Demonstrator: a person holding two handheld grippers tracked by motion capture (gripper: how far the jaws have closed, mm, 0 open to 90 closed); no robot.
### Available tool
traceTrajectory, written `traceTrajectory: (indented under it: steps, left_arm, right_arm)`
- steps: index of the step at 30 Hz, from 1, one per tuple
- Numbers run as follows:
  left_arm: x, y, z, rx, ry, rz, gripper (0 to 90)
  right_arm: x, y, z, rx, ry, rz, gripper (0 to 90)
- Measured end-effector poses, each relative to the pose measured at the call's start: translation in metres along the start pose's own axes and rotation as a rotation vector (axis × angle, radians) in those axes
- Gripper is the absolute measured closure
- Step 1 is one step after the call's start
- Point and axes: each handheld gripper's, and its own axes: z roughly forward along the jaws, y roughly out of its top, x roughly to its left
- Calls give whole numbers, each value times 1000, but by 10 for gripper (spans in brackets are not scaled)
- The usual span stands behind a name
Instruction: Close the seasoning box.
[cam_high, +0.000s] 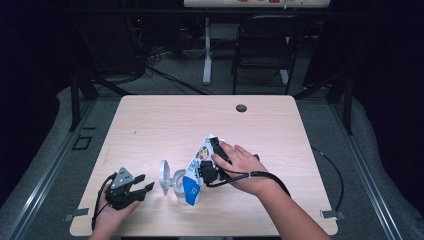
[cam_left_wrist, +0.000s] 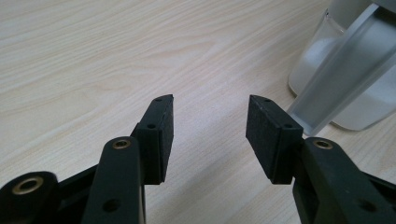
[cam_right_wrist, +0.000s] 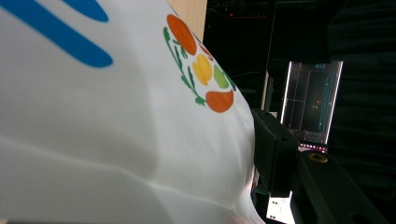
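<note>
A white pouch (cam_high: 196, 170) with blue marks and a fruit logo leans steeply, its blue lower end at the mouth of a clear container (cam_high: 177, 186). The container's lid (cam_high: 163, 176) stands flipped up on its left side. My right gripper (cam_high: 207, 148) is shut on the pouch's upper part. In the right gripper view the pouch (cam_right_wrist: 116, 121) bulges against one black pad (cam_right_wrist: 273, 144), and the other jaw is hidden behind it. My left gripper (cam_high: 146, 181) rests on the table left of the container. Its jaws (cam_left_wrist: 210, 126) are open and empty, with the container (cam_left_wrist: 327, 56) just ahead to the right.
The light wooden table (cam_high: 165, 120) has a round cable hole (cam_high: 241, 108) near its far edge. Beyond the table stand a black chair (cam_high: 265, 45) and a white desk leg (cam_high: 206, 55), with cables on the floor. A cable trails from the right gripper off the table's right side.
</note>
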Motion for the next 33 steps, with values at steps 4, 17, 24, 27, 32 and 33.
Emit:
traceTrajectory:
  steps: [4, 17, 24, 27, 32, 33]
  left_arm:
    - [0, 0, 0, 0, 0, 1, 522]
    - [0, 0, 0, 0, 1, 2, 522]
    - [0, 0, 0, -1, 0, 0, 522]
    - [0, 0, 0, -1, 1, 1, 522]
    - [0, 0, 0, -2, 1, 1, 522]
    - [0, 0, 0, -1, 1, 1, 522]
  right_arm:
    - [0, 0, 0, -9, -3, 1, 563]
    - [0, 2, -1, -8, -13, -15, 566]
    - [-1, 2, -2, -14, -17, -12, 568]
    - [-1, 2, -3, -16, -21, -18, 568]
    - [-1, 3, -3, -14, -24, -21, 570]
    - [-1, 3, -3, -14, -23, -22, 570]
